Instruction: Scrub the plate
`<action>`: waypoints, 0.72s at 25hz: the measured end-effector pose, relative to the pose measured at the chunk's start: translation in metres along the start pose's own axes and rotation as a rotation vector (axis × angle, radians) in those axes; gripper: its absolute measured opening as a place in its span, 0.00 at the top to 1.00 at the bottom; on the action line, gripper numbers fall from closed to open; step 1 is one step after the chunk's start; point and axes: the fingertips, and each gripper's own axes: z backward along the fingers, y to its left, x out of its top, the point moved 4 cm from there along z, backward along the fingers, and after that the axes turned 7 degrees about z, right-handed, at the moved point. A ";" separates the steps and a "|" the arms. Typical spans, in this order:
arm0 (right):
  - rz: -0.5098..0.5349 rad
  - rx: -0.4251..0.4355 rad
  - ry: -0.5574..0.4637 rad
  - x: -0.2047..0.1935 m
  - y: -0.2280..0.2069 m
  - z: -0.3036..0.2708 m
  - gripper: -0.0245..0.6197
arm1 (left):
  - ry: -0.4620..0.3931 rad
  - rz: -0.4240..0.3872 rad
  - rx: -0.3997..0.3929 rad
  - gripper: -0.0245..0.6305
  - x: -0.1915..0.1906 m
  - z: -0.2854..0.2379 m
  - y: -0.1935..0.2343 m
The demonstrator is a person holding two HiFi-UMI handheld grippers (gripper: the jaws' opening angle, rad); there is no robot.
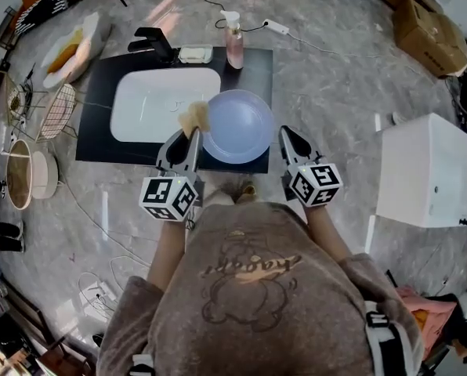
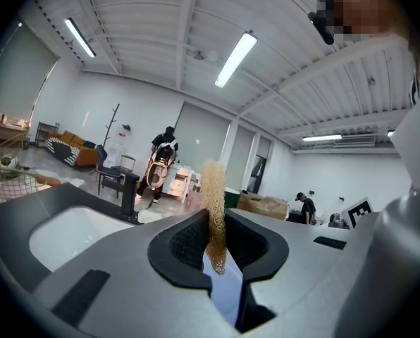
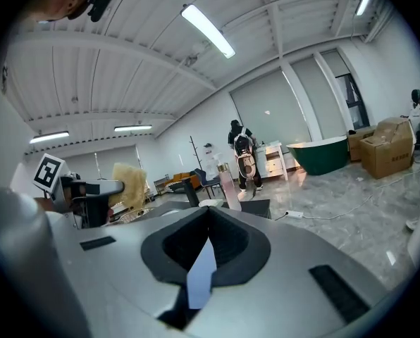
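**A:** How are the arms set?

**B:** Both forearms (image 1: 168,251) reach forward from the chest with the elbows bent, roughly parallel, and each gripper's marker cube faces up toward the head camera. The left gripper (image 1: 193,136) points at the near edge of the white basin (image 1: 143,108). The right gripper (image 1: 284,136) sits just beside it on the other side of the plate (image 1: 237,125).

**A:** What are the jaws doing?

**B:** The left ones are clamped on a tan fibrous scrubbing pad (image 1: 193,117), which stands up out of the pads in the left gripper view. The right ones are closed on the plate's right rim. In the right gripper view the pale blue edge runs as a thin sliver between the pads.

**A:** And where is the plate?

**B:** It is over the front right corner of the black counter (image 1: 97,135), next to the basin, face up. The pad is at its upper left rim. From above I can't quite tell whether the pad is pressing on the plate or is just over it. A pink bottle (image 1: 234,44) stands at the back of the counter, well apart from both grippers.
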 end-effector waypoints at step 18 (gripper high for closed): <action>-0.006 -0.130 0.018 0.001 -0.011 -0.039 0.96 | 0.078 -0.002 -0.123 0.87 0.012 -0.057 0.039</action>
